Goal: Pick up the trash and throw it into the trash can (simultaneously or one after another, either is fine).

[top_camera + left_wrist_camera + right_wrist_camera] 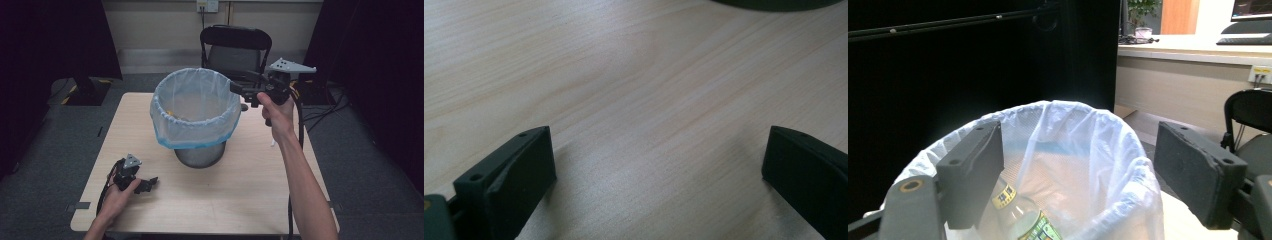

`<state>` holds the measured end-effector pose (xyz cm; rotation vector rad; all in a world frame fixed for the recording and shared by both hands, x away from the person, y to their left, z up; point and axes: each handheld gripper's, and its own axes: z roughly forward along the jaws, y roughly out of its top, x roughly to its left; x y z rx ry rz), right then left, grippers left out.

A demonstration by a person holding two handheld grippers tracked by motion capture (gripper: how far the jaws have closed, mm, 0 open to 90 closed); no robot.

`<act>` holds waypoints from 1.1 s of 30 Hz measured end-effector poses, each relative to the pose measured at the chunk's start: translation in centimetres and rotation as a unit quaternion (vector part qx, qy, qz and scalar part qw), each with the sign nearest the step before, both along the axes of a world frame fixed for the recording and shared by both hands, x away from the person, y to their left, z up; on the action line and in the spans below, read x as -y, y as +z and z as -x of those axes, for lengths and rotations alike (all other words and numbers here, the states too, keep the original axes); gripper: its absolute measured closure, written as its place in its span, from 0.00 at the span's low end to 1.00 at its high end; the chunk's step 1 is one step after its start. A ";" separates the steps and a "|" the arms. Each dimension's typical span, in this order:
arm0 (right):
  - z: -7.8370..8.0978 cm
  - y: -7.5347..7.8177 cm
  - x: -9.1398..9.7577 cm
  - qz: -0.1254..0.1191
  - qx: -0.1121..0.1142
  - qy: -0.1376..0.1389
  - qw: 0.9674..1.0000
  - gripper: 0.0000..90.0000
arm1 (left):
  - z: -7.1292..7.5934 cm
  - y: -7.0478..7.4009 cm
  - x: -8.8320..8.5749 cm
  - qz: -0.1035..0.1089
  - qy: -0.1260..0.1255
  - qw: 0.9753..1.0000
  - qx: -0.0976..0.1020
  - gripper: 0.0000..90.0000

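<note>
While its jaws stand wide apart with nothing between them, the right gripper [1078,175] hovers at the near-right rim of the bin [200,152], pointing in over the mouth. White liner bag [195,107] folded over the bin's rim, blue band at its lower edge. Inside the bin, a clear bottle [1023,220] with a yellow-green label lies low. Left gripper [659,165] near-left of the bin, resting low on the wooden table [240,185], jaws likewise spread, gripping nothing. Black chair [236,47] beyond the bin, past the table's far edge.
</note>
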<state>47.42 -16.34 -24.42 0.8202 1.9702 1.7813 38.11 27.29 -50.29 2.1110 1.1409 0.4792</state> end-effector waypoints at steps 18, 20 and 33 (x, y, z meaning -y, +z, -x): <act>-0.1 -3.0 4.5 0.010 -0.032 -0.059 0.998 0.19 | 0.0 0.0 0.0 0.000 0.001 1.000 0.000 0.00; -0.1 -3.4 4.8 0.012 -0.035 -0.067 0.997 0.20 | 0.0 0.0 0.0 0.000 0.001 1.000 0.000 0.00; -0.9 -8.0 7.7 0.042 -0.092 -0.128 0.987 0.24 | 0.0 0.0 0.0 -0.002 0.002 1.000 0.000 0.00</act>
